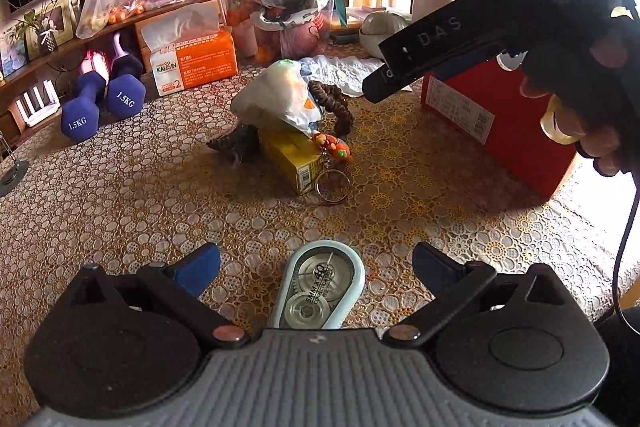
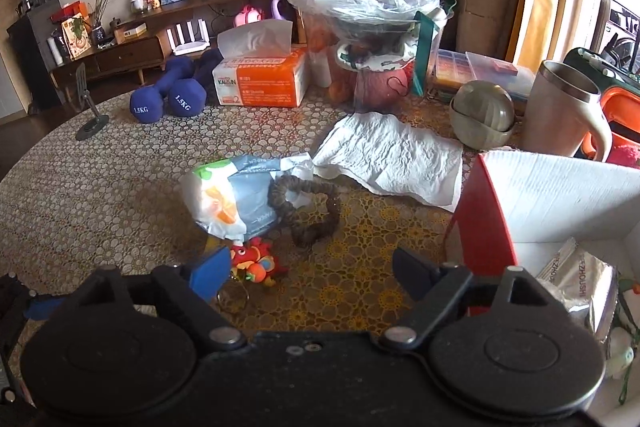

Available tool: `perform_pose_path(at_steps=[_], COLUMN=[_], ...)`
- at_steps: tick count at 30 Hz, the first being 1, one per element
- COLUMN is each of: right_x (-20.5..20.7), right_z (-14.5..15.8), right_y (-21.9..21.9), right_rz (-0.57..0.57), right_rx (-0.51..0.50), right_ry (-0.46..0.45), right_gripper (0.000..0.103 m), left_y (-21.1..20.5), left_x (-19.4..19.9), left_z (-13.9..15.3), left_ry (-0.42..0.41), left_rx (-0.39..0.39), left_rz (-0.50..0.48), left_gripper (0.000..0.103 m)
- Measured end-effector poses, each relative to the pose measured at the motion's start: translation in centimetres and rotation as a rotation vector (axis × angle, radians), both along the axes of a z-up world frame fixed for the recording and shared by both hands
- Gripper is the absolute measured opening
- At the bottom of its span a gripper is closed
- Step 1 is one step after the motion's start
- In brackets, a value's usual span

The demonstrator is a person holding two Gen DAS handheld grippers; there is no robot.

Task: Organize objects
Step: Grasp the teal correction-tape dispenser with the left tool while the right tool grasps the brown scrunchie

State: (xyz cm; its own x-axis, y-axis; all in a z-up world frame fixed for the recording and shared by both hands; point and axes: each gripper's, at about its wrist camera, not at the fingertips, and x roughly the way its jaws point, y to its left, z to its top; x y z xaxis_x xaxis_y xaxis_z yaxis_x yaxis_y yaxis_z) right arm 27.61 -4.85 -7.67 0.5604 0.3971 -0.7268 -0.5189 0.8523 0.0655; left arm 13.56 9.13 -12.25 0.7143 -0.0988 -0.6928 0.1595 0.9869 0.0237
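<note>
Clearly, the left gripper stands wide open at the bottom of the left wrist view, and its blue fingertips touch nothing. Between them, in the lower centre, lies the pale blue oval correction tape dispenser on the round table with a lace-patterned brown and white cloth; free cloth shows on both sides of it. The right gripper is also released, with its jaws far apart and empty above the cloth in the lower centre of the right wrist view. Just beside its left fingertip lies the red and orange toy keychain with a metal ring. Above it, in the middle of the frame, are the crumpled white and blue plastic bag and the brown fabric scrunchie, which touch each other. The red cardboard box with a white inside stands open at the right edge, and a silver foil packet lies inside it. In the left wrist view, a small yellow box sits under the bag in the centre. The table's left half is mostly open room as far as the two dark blue dumbbells in the upper left.
</note>
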Motion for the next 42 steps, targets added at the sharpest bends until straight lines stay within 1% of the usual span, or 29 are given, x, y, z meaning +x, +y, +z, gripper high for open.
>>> perform_pose_path(at_steps=[1, 2, 4, 5, 9, 11, 14, 16, 20, 24, 26, 27, 29, 30, 35, 39, 42], right_x=[0.4, 0.8, 1.6, 1.9, 2.9, 3.5, 4.2, 4.4, 4.4, 4.6, 4.7, 4.8, 4.9, 4.9, 4.6, 4.1, 3.8], right_z=[-0.4, -0.8, -1.6, -1.9, -3.2, -3.8, -4.2, -4.4, -4.6, -4.8, -4.7, -4.7, -4.7, -4.6, -4.0, -3.0, -2.2], right_y=[0.3, 0.5, 1.0, 1.2, 2.1, 2.7, 3.3, 3.8, 4.5, 4.7, 4.6, 4.5, 4.3, 4.2, 3.7, 2.9, 1.9], right_rz=[0.003, 0.004, 0.002, 0.006, 0.034, 0.038, 0.036, 0.051, 0.075, 0.086, 0.083, 0.083, 0.090, 0.090, 0.073, 0.060, 0.048], right_rx=[-0.008, -0.013, -0.022, -0.023, -0.052, -0.068, -0.068, -0.073, -0.085, -0.075, -0.065, -0.054, -0.031, -0.021, 0.013, 0.040, 0.066], right_ry=[0.000, 0.002, 0.009, 0.014, 0.013, 0.017, 0.020, 0.010, -0.009, -0.010, -0.007, -0.004, 0.004, 0.007, -0.001, 0.006, 0.034], right_gripper=[0.080, 0.078, 0.076, 0.073, 0.069, 0.061, 0.055, 0.052, 0.040, 0.031, 0.024, 0.023, 0.015, 0.014, 0.009, 0.008, 0.008], left_y=[0.1, 0.2, 0.5, 0.5, 0.6, 0.6, 0.3, 0.2, -0.1, -0.3, -0.4, -0.5, -0.6, -0.6, -0.7, -0.5, -0.1], left_x=[0.1, 0.2, 0.3, 0.4, 0.7, 0.8, 0.9, 1.0, 0.9, 0.8, 0.6, 0.6, 0.4, 0.3, 0.4, 0.7, 0.9], left_z=[-0.3, -0.5, -0.9, -1.1, -1.7, -1.9, -2.2, -2.3, -2.5, -2.8, -2.9, -2.9, -2.8, -2.8, -2.7, -2.6, -2.4], left_ry=[0.004, 0.006, 0.009, 0.010, 0.021, 0.021, 0.017, 0.018, 0.024, 0.042, 0.043, 0.042, 0.041, 0.043, 0.050, 0.060, 0.084], left_rx=[-0.003, -0.003, -0.005, -0.004, 0.008, 0.006, 0.015, 0.021, 0.035, 0.034, 0.027, 0.028, 0.026, 0.019, 0.020, 0.013, -0.011], left_rz=[0.004, 0.010, 0.026, 0.032, 0.029, 0.027, 0.024, 0.019, 0.003, -0.012, -0.014, -0.013, -0.010, -0.013, -0.004, 0.015, 0.034], left_gripper=[0.103, 0.103, 0.103, 0.103, 0.102, 0.102, 0.100, 0.096, 0.088, 0.070, 0.066, 0.065, 0.059, 0.055, 0.055, 0.054, 0.054])
